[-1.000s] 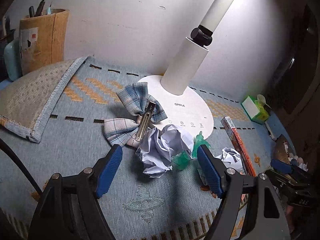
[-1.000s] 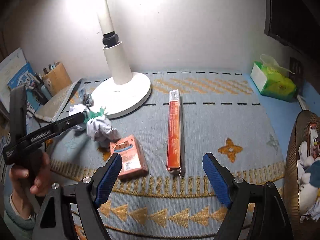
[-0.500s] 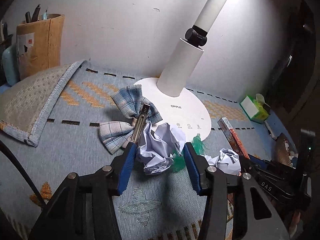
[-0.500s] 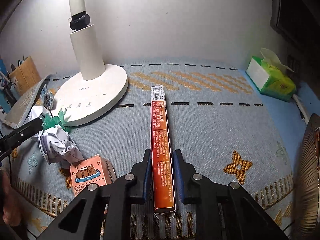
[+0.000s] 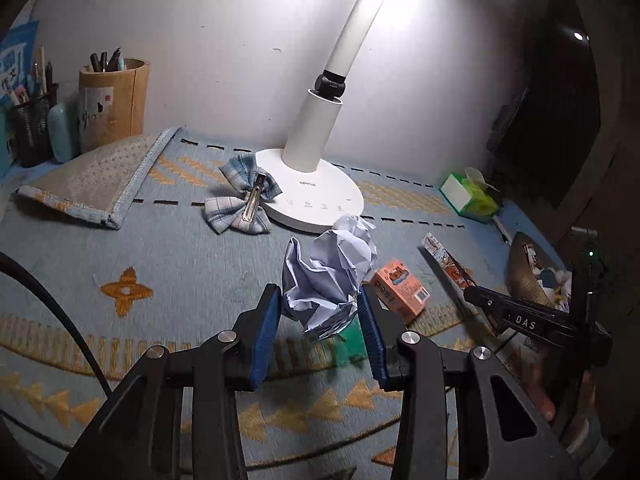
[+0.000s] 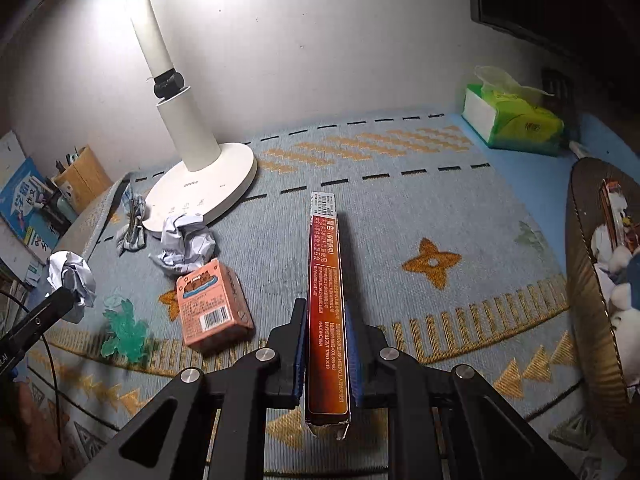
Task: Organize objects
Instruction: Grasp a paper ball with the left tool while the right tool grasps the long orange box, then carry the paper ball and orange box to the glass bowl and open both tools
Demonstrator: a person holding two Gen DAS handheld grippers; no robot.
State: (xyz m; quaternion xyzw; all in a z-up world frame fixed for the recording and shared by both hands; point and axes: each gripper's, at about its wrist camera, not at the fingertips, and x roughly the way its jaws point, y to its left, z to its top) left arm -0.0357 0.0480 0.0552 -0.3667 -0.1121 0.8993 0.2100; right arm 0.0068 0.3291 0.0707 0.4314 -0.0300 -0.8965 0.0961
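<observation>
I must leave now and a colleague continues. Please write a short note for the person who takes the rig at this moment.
Left hand-held gripper: jaws closing on a crumpled paper ball, lifted off the rug.
Right hand-held gripper: shut on the long orange box.
On the rug: second paper ball, small orange carton, green plastic piece, plaid bow clip by the lamp base.
Done: two items gripped.
Left: put both away, then the others.
</observation>
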